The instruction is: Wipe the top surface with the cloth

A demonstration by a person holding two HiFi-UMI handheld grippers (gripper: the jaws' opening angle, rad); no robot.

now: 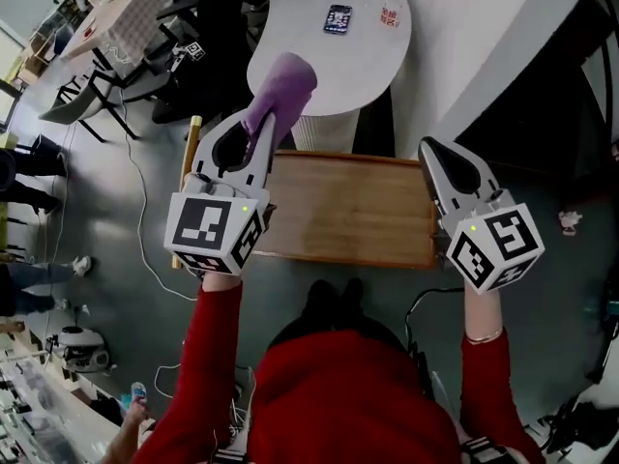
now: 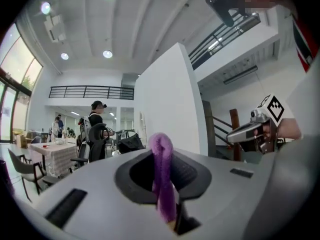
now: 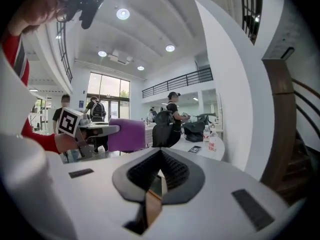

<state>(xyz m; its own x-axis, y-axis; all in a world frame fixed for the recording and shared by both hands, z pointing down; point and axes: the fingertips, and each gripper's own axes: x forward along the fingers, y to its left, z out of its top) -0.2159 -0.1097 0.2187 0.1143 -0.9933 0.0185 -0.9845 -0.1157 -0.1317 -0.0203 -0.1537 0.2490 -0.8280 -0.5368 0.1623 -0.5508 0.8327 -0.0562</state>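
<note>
My left gripper is shut on a purple cloth, held up above the far left corner of the wooden top surface. In the left gripper view the cloth stands as a folded strip pinched between the jaws. My right gripper hovers over the top's right edge, shut with nothing in it. From the right gripper view, the jaws meet at the tips, and the cloth shows to the left in the other gripper. Both grippers are off the surface.
A white rounded table stands just beyond the wooden top, with a phone and bottles on it. A white wall rises at the right. Chairs, other tables and people are at the left.
</note>
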